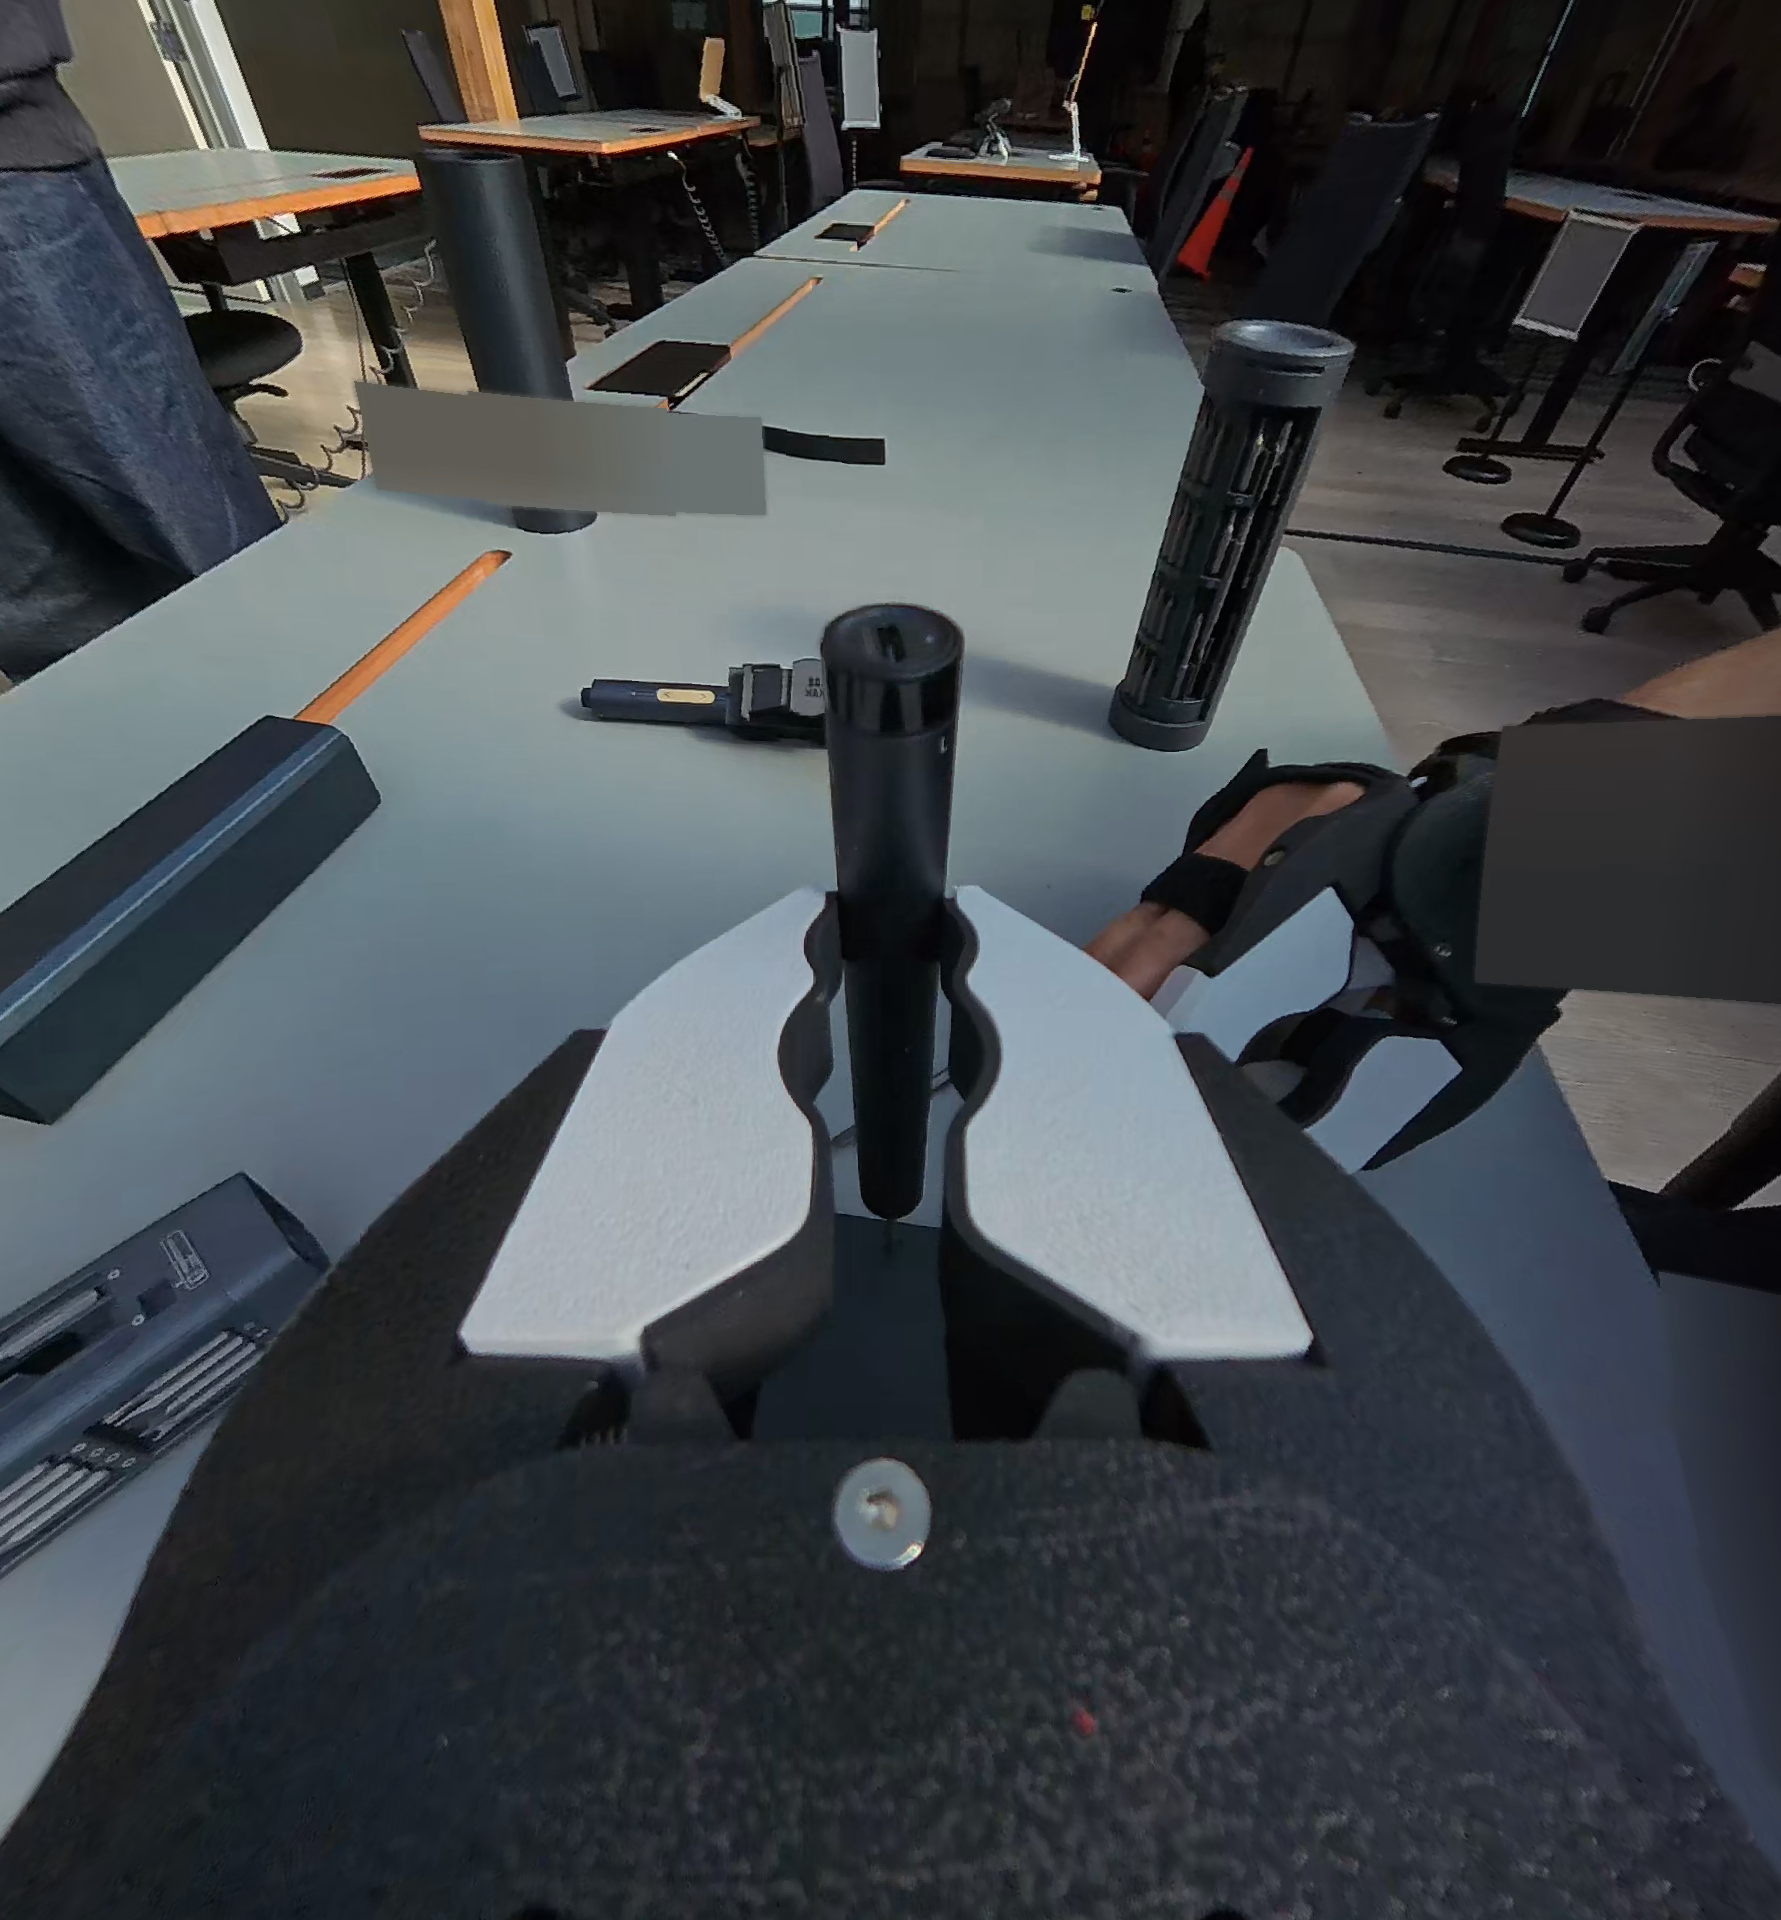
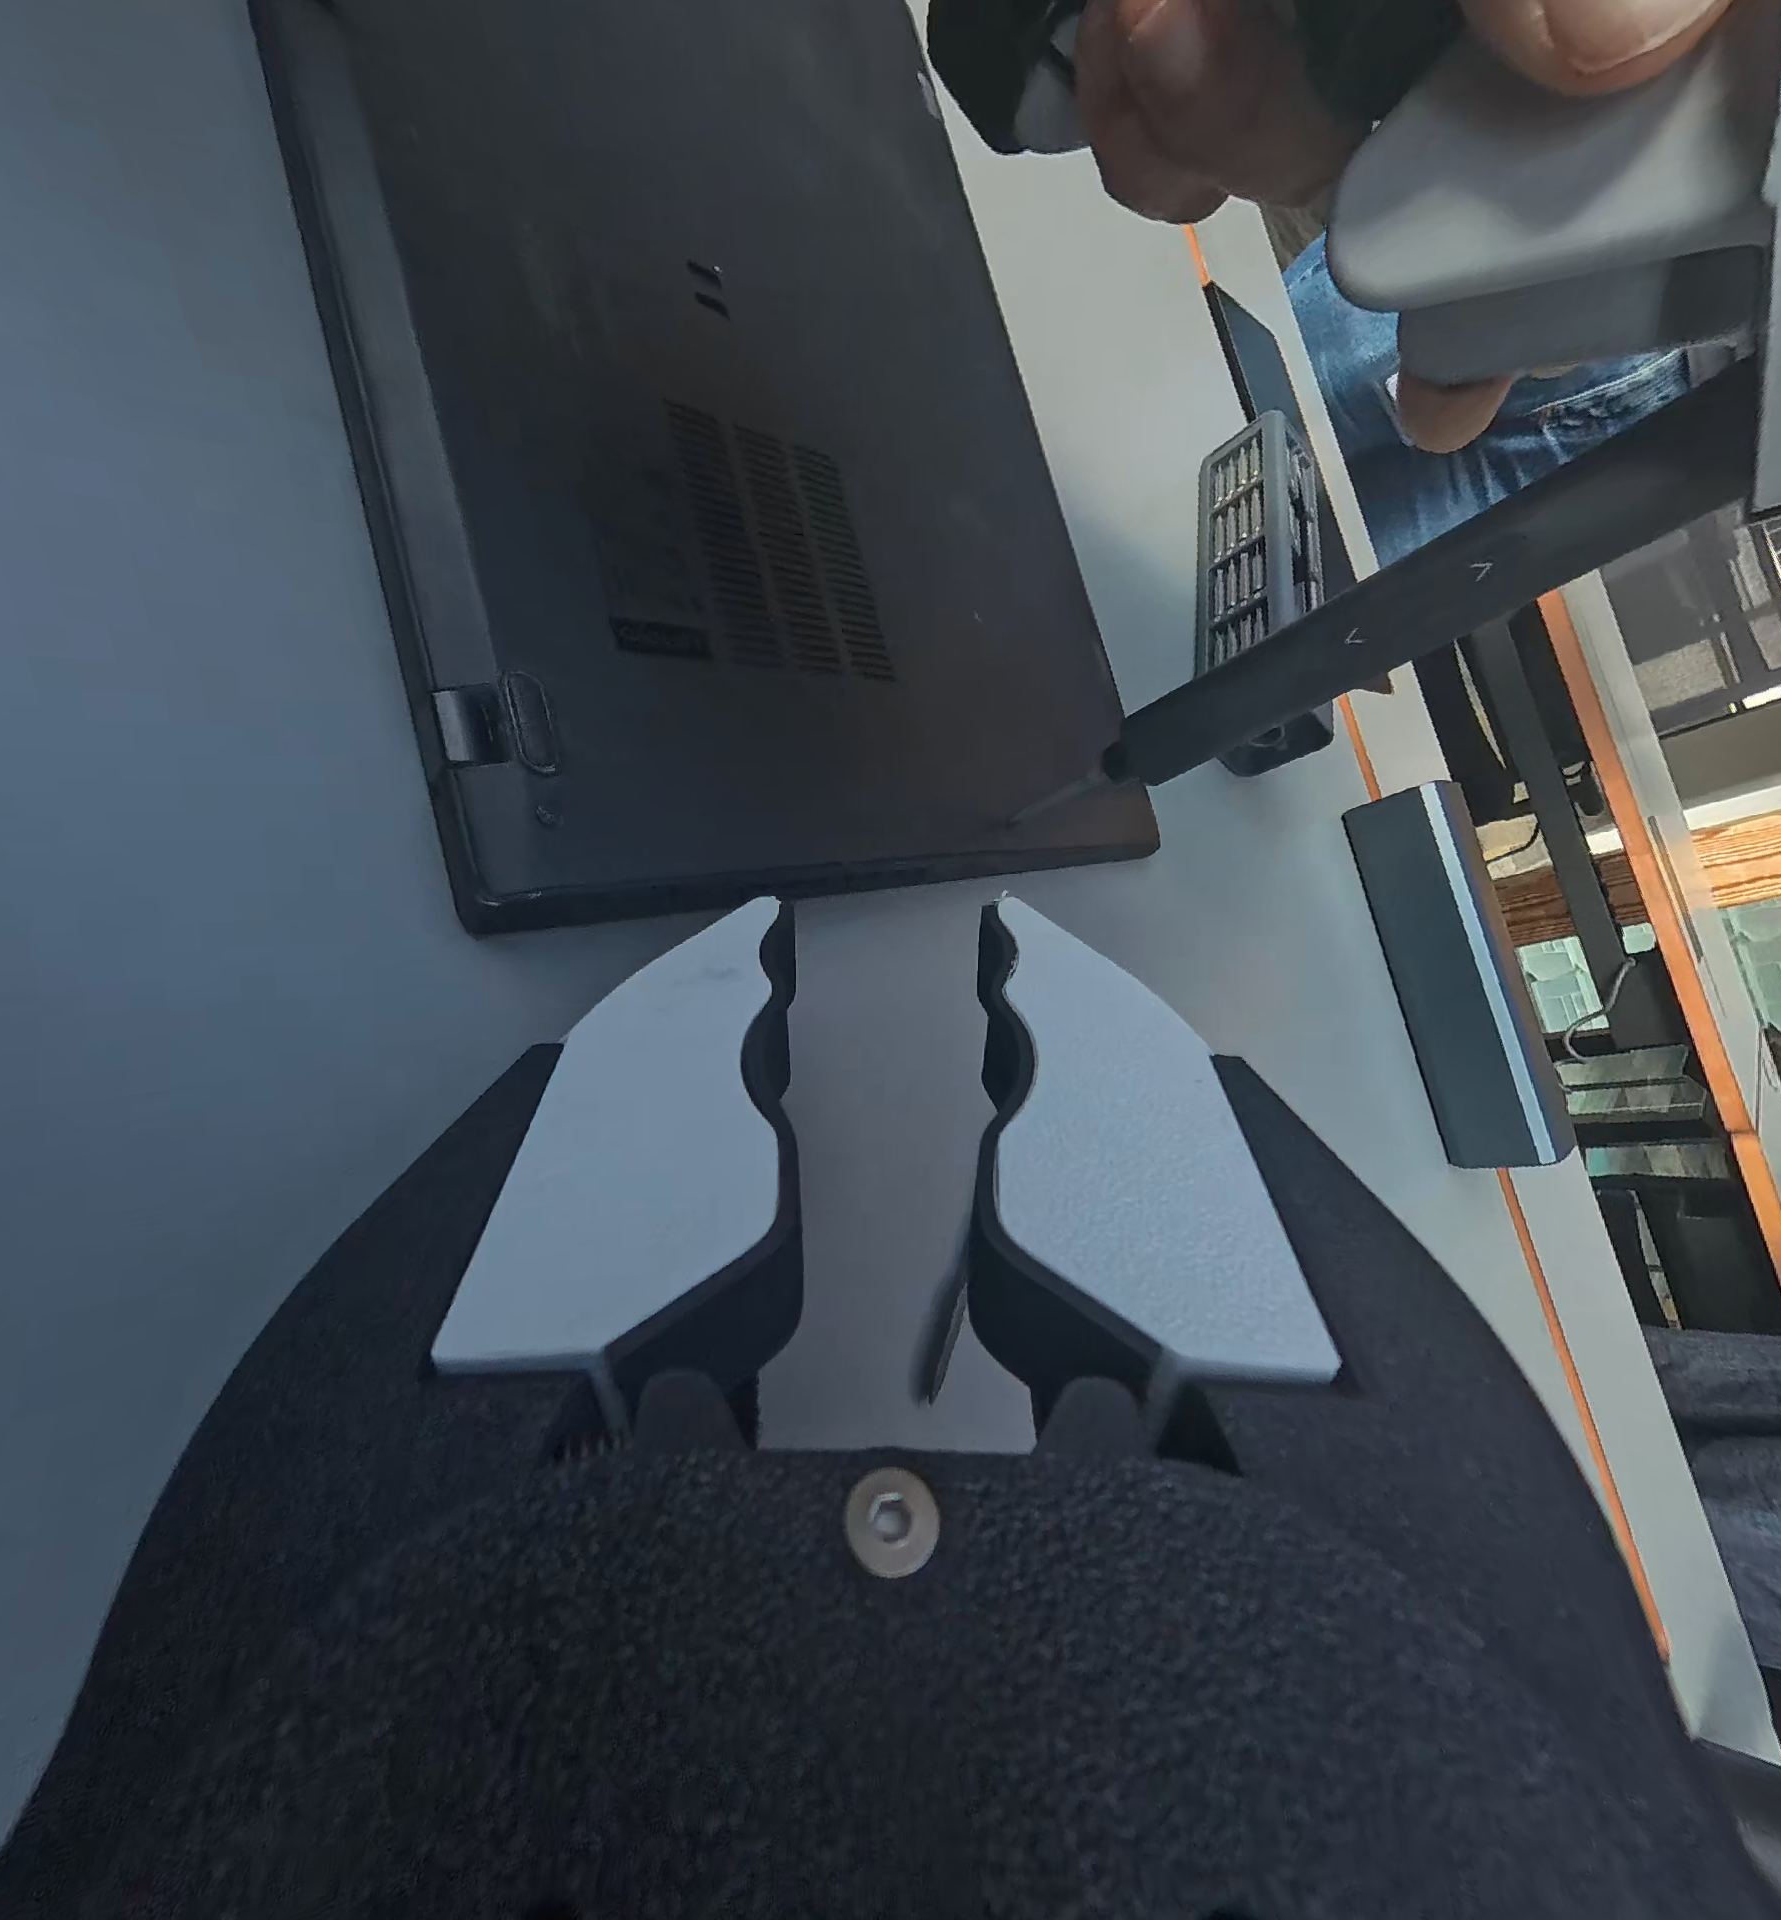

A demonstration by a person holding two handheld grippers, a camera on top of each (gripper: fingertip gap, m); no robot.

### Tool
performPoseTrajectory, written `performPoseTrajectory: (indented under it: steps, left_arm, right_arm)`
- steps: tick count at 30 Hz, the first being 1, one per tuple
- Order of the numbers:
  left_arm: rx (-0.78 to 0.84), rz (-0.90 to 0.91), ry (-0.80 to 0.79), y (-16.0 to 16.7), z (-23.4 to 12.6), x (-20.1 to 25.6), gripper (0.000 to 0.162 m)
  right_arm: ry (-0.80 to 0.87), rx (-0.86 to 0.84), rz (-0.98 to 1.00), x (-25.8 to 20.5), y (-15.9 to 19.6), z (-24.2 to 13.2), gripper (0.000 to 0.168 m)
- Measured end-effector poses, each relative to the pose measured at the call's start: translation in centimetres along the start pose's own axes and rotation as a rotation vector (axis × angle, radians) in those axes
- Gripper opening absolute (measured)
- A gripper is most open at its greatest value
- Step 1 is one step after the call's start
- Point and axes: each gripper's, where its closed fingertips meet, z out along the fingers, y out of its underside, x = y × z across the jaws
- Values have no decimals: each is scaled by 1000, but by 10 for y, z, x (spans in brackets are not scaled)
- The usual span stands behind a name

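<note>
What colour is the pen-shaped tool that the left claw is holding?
Black, matte, with a glossy cap end: the pen-shaped tool shows best in the left wrist view, clamped in the left claw.

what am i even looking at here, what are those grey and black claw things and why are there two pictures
Each picture comes from a camera mounted on a hand-held gripper, a two-finger claw that a person holds, one in each hand. The left hand-held gripper is shut on a slim black electric screwdriver. The other view shows its tip resting on a corner of a black laptop lying bottom side up on the grey table. The right hand-held gripper is open and holds nothing, just short of the laptop's edge. Also on the table: an upright black bit holder, a dark case sleeve, a tray of bits and a small pen-like tool.
</note>
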Motion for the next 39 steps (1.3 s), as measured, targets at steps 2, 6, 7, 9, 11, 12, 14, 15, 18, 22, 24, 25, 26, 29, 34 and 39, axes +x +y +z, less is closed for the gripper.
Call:
performPoseTrajectory:
  steps: [2, 6, 7, 9, 11, 12, 14, 15, 18, 22, 24, 25, 26, 29, 34, 39]
  left_arm:
    - [-3, -16, 13, 0, 2, -2, 17]
    - [-15, -18, 27, -1, 4, -3, 17]
    - [-17, -18, 31, -1, 5, -3, 17]
    - [-22, -19, 31, -1, 6, -2, 17]
    - [-27, -20, 34, -1, 7, -1, 17]
    - [-29, -25, 33, -2, 7, -1, 17]
    - [-35, -35, 10, -1, 7, -2, 17]
    - [-31, -37, -1, -1, 7, -2, 17]
    - [-18, -4, -22, -1, 6, 2, 17]
    - [13, 73, 42, 1, 1, 11, 17]
    - [50, 80, 95, 1, -2, 14, 17]
    - [64, 51, 126, 1, -3, 13, 18]
    - [70, 4, 170, 1, -3, 13, 18]
    - [52, -67, 106, 0, 3, -8, 17]
    - [-57, -97, -76, 0, 11, -12, 17]
    - [-61, -26, -85, -1, 15, 1, 17]
  right_arm:
    - [-5, 1, 19, 1, 3, 1, 33]
    - [-5, 6, 56, 5, 8, 2, 33]
    - [-6, 7, 61, 6, 8, 2, 33]
    - [-6, 3, 65, 7, 10, 3, 34]
    - [-7, 0, 69, 9, 11, 4, 34]
    - [-8, 2, 76, 10, 11, 4, 34]
    - [-12, 7, 96, 12, 11, 5, 34]
    - [-12, 7, 103, 13, 11, 5, 34]
    - [-12, -4, 101, 15, 12, 7, 34]
    - [-48, 49, 197, 23, 1, 10, 34]
    - [-109, 132, 348, 32, -12, 9, 35]
    - [-151, 165, 421, 37, -17, 9, 37]
    - [-192, 192, 489, 42, -21, 9, 39]
    - [-249, 265, 608, 63, -27, 10, 44]
    - [-239, 252, 636, 82, -26, 18, 45]
    - [-220, 220, 560, 76, -26, 33, 44]
